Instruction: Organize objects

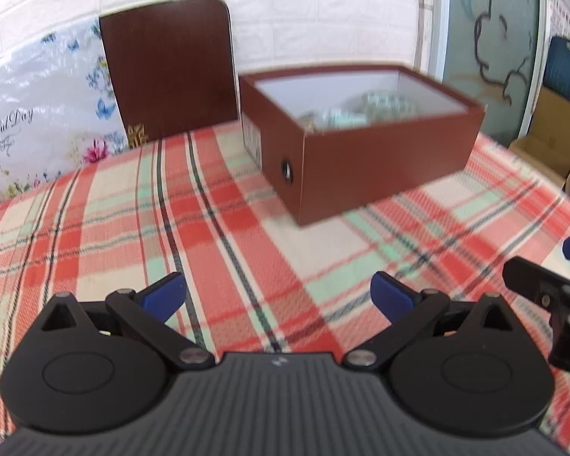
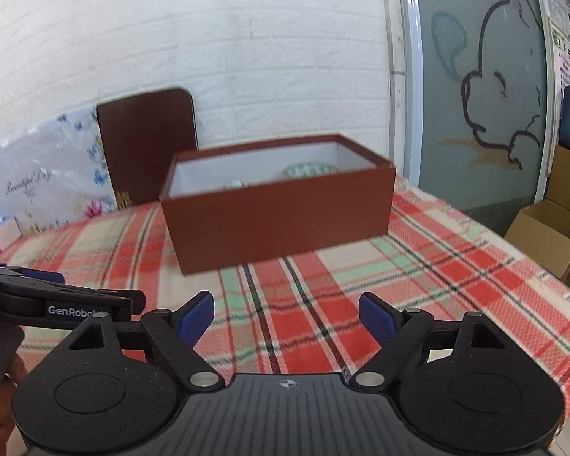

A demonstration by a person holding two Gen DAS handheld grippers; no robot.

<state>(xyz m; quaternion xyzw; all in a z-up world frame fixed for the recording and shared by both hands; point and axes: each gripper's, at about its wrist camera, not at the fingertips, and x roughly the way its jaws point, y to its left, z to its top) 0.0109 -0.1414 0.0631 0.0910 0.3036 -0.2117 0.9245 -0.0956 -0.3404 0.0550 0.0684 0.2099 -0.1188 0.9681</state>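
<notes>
A brown open box (image 1: 380,159) (image 2: 281,220) with a white lining stands on the plaid cloth, holding pale green-patterned items (image 1: 364,108) (image 2: 309,170) low inside. Its brown lid (image 1: 171,72) (image 2: 148,144) leans upright against the brick wall behind it. My left gripper (image 1: 279,294) hovers open over the cloth, well short of the box, nothing between its blue pads. My right gripper (image 2: 287,317) is likewise open and empty, facing the box's long side. The right gripper's finger (image 1: 532,285) shows at the left view's right edge; the left gripper (image 2: 57,300) shows at the right view's left edge.
A floral cushion (image 1: 38,121) (image 2: 38,186) rests against the wall left of the lid. The table (image 2: 475,266) drops off to the right, where cardboard boxes (image 2: 551,235) sit on the floor by a frosted glass door (image 2: 482,87). A hand (image 2: 0,399) holds the left tool.
</notes>
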